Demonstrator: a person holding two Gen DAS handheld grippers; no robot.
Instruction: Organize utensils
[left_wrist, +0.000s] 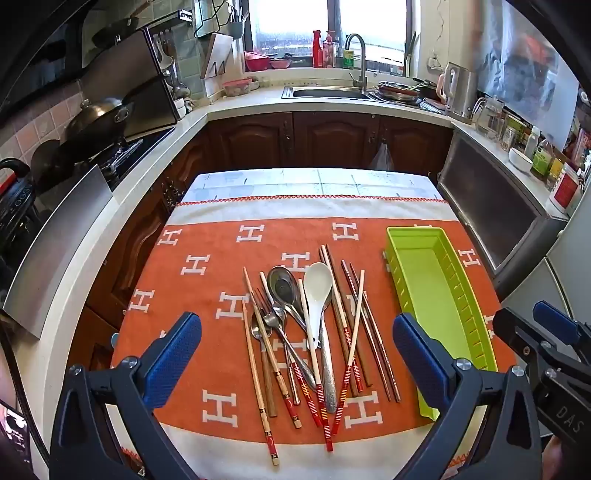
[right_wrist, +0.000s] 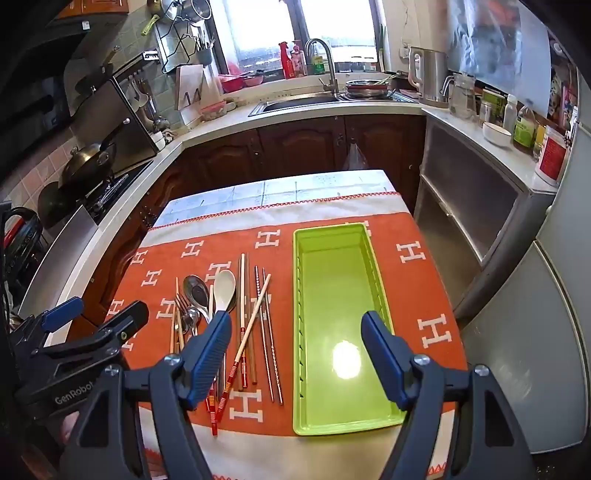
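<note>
I hold two grippers above a table covered with an orange cloth (left_wrist: 207, 295). My left gripper (left_wrist: 297, 354) has its fingers spread wide and holds nothing; below it, between the two blue pads, lies the pile of utensils (left_wrist: 306, 332). In the pile I see a white spoon (left_wrist: 317, 291), a metal spoon (left_wrist: 282, 286), a fork (left_wrist: 266, 306) and many chopsticks (left_wrist: 351, 332), some crossing over the others. My right gripper (right_wrist: 295, 354) is also wide and empty. It hangs over the near part of the green tray (right_wrist: 332, 424), which lies just beside the pile, on its right side, and has nothing inside. The left pad (right_wrist: 208, 354) of the right gripper is above the handles of the spoons. No finger touches any utensil.
</note>
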